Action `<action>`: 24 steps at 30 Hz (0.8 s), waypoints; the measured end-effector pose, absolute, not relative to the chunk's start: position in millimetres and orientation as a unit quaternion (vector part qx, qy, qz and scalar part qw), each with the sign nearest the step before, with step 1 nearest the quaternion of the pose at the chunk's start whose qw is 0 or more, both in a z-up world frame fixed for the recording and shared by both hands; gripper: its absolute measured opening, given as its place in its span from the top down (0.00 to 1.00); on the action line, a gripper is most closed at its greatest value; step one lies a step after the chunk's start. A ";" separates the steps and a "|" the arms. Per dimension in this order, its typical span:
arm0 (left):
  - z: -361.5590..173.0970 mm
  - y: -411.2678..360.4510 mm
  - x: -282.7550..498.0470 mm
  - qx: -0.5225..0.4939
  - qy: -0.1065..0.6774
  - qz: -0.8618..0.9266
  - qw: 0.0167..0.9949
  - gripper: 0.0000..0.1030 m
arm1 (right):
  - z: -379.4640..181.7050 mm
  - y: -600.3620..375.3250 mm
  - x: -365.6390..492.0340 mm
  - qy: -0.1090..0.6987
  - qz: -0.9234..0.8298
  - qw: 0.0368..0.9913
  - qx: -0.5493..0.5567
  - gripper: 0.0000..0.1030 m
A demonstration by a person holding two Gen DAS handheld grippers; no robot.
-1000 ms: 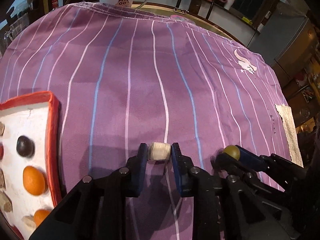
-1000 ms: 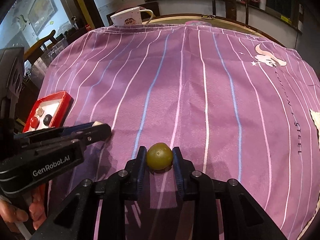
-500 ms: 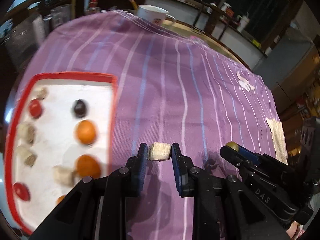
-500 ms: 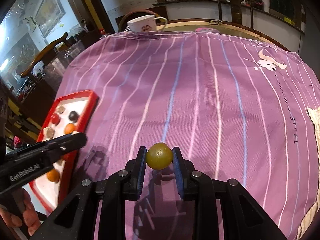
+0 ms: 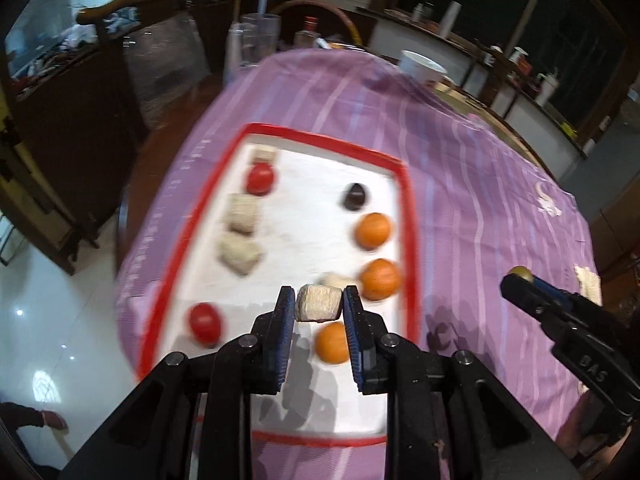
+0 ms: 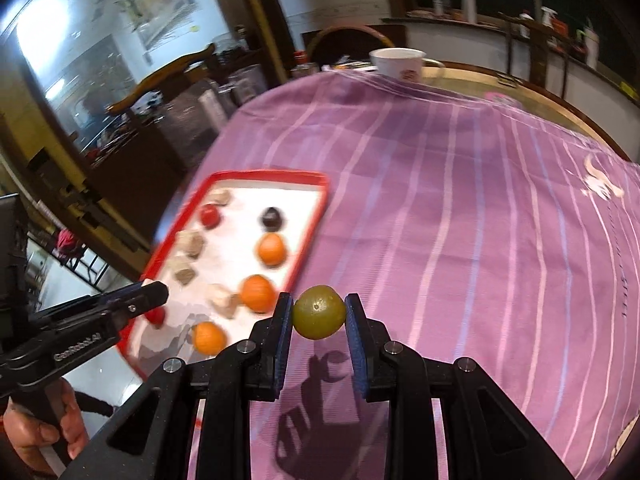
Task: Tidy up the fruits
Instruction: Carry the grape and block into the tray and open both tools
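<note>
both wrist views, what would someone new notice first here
The red-rimmed tray at the purple cloth's left edge, dotted with oranges, red fruits and beige cubes. Over it the left gripper pinches a beige cube; over the cloth beside it the right gripper holds a green fruit.

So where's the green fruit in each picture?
Left wrist view: the green fruit peeks out at the far right, at the tip of the right claw.
Right wrist view: the green fruit sits low in the middle, pinched between that claw's pads, over the purple cloth.
Shared landmark: the red tray, lying to the left of the fruit in both views.
</note>
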State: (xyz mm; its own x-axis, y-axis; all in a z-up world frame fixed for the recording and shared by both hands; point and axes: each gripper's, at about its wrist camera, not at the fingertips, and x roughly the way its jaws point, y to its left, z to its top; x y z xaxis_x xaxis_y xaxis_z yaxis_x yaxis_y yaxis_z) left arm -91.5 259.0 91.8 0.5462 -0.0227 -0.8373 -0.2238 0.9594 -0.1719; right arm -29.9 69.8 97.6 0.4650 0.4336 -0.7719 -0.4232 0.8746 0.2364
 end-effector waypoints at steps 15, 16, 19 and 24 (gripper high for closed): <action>51.5 297.4 -109.8 -0.109 0.517 0.069 0.846 0.77 | 67.7 146.3 -60.9 0.486 0.276 0.828 -0.044 0.72; 49.1 297.5 -109.1 -0.107 0.520 0.067 0.845 0.77 | 65.7 146.3 -62.5 0.489 0.275 0.827 -0.043 0.72; 43.5 298.7 -106.8 -0.102 0.521 0.062 0.845 0.77 | 54.5 152.0 -64.5 0.501 0.276 0.819 -0.043 0.72; 44.0 292.0 -102.8 -0.080 0.513 0.048 0.853 0.77 | 39.0 162.2 -69.4 0.517 0.278 0.808 -0.045 0.72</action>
